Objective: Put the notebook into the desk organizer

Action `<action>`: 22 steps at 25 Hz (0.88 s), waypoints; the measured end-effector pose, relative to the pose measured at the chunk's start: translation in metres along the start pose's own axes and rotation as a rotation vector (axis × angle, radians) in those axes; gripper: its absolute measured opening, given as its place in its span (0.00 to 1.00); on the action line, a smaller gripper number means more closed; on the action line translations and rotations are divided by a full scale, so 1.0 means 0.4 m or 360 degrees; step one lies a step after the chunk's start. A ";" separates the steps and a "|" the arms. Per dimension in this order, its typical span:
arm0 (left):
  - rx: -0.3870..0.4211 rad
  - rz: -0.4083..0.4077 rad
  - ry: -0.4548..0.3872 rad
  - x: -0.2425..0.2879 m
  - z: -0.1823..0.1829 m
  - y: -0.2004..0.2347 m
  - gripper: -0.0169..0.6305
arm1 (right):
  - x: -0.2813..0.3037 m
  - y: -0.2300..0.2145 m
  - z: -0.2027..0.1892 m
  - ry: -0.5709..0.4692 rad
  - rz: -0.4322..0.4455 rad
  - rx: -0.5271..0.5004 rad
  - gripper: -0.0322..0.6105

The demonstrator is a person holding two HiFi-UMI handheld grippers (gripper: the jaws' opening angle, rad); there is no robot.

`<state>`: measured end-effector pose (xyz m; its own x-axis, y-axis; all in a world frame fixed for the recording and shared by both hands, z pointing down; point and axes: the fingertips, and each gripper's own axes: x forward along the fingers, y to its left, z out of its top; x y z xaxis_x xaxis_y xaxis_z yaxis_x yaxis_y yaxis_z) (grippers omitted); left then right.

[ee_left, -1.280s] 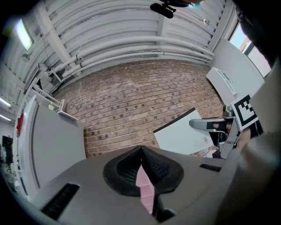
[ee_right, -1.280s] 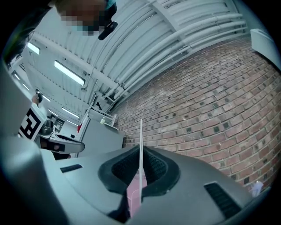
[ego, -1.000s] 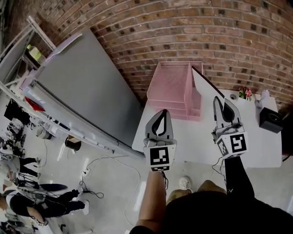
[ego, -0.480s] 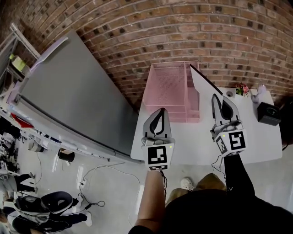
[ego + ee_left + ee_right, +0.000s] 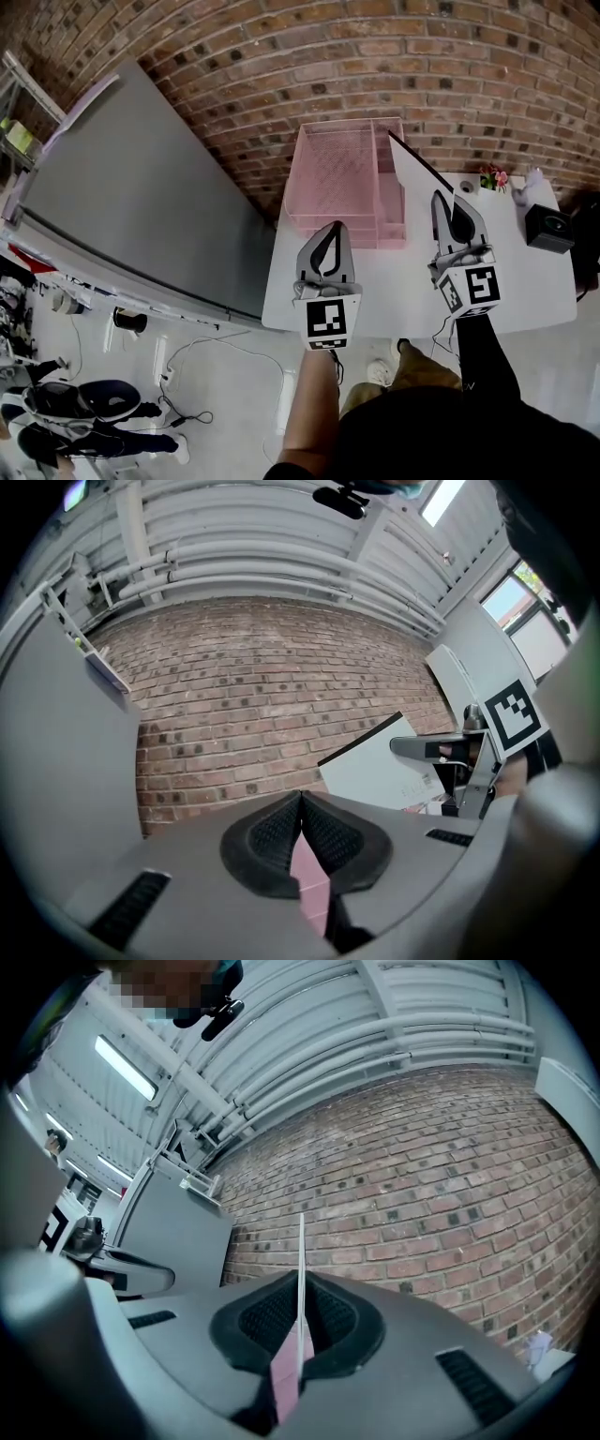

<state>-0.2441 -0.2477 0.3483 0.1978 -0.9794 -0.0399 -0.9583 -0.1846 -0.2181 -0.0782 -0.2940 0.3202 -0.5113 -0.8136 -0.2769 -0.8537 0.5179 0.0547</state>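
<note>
A pink mesh desk organizer (image 5: 342,183) stands at the back left of the white table (image 5: 525,281), against the brick wall. The notebook (image 5: 417,173), white with a black spine, is held upright on edge just right of the organizer. My right gripper (image 5: 452,199) is shut on its lower corner. In the right gripper view the notebook (image 5: 301,1241) runs edge-on between the pressed pads. My left gripper (image 5: 330,228) hovers in front of the organizer, shut and empty. The left gripper view has the notebook (image 5: 384,766) at its right.
A large grey panel (image 5: 141,197) leans left of the table. A black box (image 5: 548,228) and a small flower pot (image 5: 494,178) sit at the table's back right. Cables (image 5: 216,342) lie on the floor, where people stand at lower left.
Both grippers have eased forward and slightly down toward the organizer, the notebook still clamped in the right one. The left jaws stay shut.
</note>
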 end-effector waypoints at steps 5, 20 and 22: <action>0.0007 0.0018 0.0006 0.047 -0.017 0.016 0.05 | 0.059 -0.022 -0.034 -0.0003 -0.0002 0.0027 0.09; 0.0000 0.0063 0.0059 0.232 -0.049 0.066 0.05 | 0.273 -0.151 -0.226 0.0213 -0.0122 0.0153 0.09; -0.0002 0.0060 0.0065 0.247 -0.055 0.069 0.05 | 0.288 -0.159 -0.252 0.0248 -0.0136 0.0164 0.09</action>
<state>-0.2557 -0.3515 0.3598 0.1528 -0.9882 -0.0082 -0.9652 -0.1474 -0.2162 -0.0929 -0.4473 0.3814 -0.4532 -0.8827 -0.1240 -0.8842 0.4628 -0.0632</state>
